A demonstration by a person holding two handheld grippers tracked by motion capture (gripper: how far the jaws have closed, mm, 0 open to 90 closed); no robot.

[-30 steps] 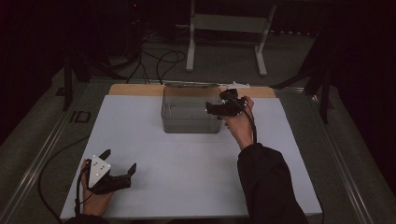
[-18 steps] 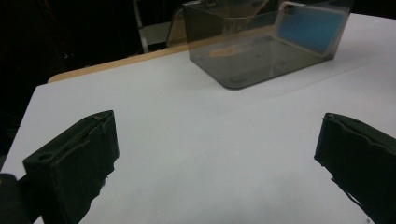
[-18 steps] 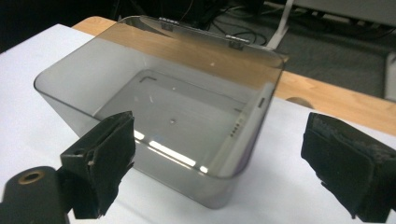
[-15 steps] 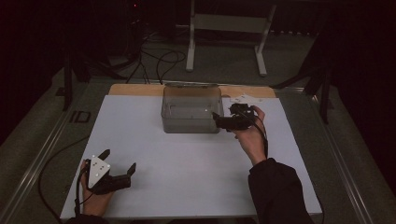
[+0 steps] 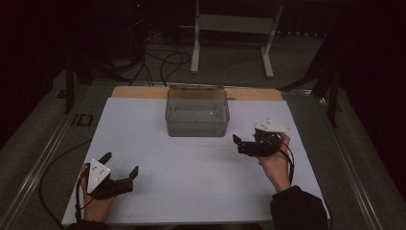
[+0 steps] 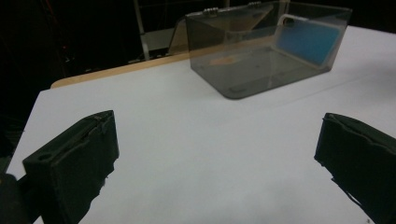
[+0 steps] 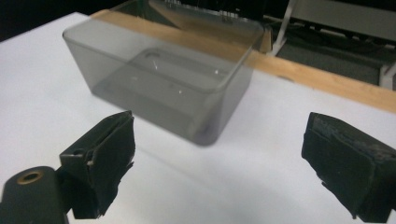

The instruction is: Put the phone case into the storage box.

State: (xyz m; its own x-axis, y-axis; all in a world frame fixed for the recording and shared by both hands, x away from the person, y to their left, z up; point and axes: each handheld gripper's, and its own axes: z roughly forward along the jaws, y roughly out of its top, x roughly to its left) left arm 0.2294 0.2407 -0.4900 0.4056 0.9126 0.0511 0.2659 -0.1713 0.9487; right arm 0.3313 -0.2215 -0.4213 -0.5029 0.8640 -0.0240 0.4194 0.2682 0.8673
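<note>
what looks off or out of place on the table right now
Nothing stands out. The clear bin sits upright and square at the far middle of the white table, with no spill or visible damage. The left gripper and right gripper are both open and hold nothing.

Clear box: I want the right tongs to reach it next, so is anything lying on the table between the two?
Nothing visible. Bare white table lies between the open right tongs and the clear box; the right gripper view shows the same open stretch up to the box wall.
</note>
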